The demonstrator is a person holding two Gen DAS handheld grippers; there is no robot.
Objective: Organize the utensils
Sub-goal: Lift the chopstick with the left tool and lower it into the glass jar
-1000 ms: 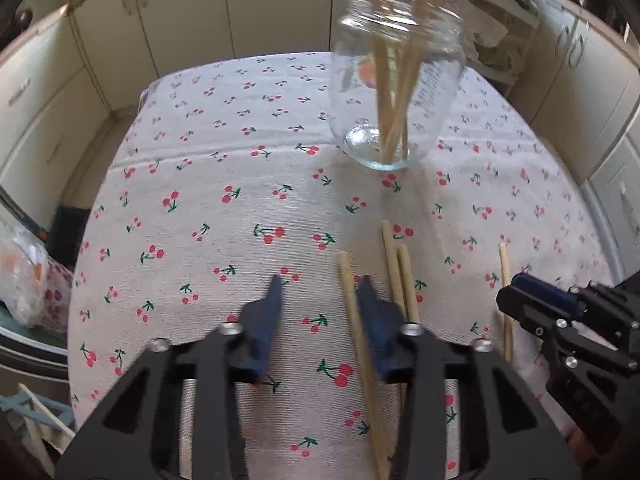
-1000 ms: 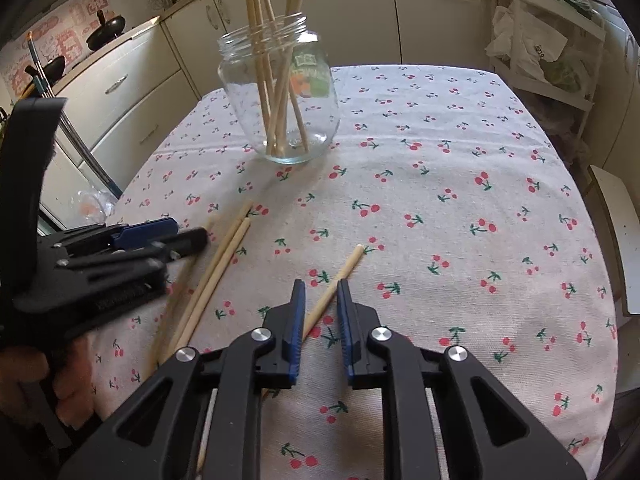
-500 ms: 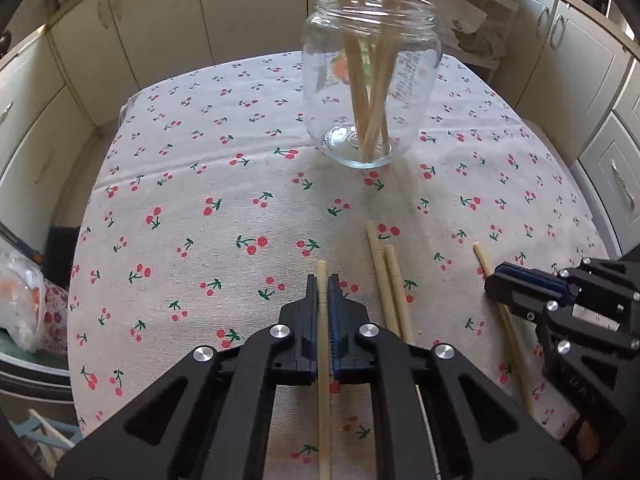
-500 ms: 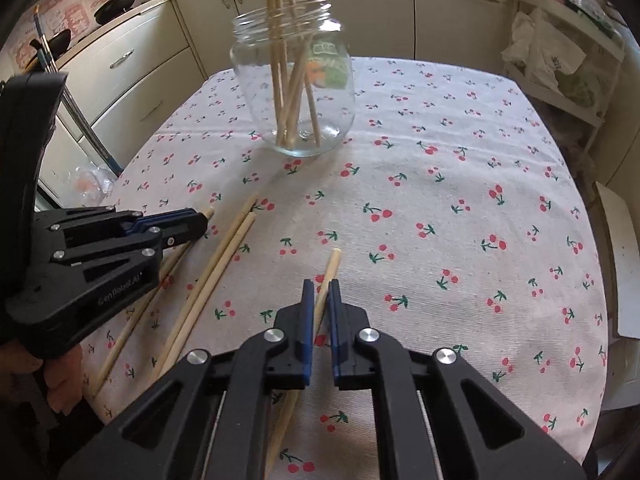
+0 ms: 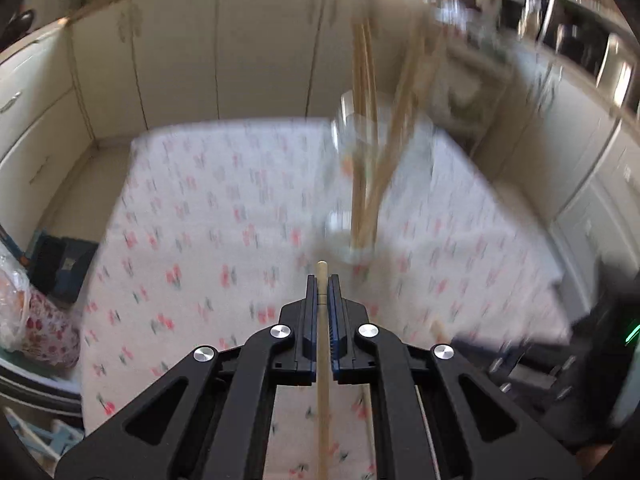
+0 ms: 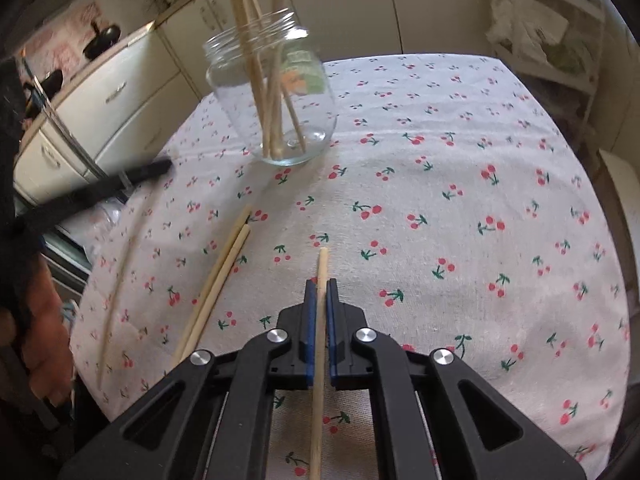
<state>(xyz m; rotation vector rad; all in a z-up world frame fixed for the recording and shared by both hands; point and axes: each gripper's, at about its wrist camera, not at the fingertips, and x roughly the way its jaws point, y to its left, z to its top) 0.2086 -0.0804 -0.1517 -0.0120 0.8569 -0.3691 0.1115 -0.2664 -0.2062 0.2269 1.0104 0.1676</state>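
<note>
two chopsticks are in hand at once, one per gripper. nearest in the right wrist view, the right gripper is clenched on a pale wooden chopstick that runs back between the pads, its blunt tip poking out ahead over the cherry-print tablecloth. the left gripper grasps its own chopstick the same way, and its view is blurred.

just past the right gripper, to its left, a pair of chopsticks lies side by side on the cloth, touching. one more single stick lies nearer the table edge.

farther off stands the clear glass jar, upright, with several chopsticks already leaning inside.

by my reckoning the job is around halfway: some sticks are in the jar, two are gripped but not yet delivered, three wait on the cloth.
</note>
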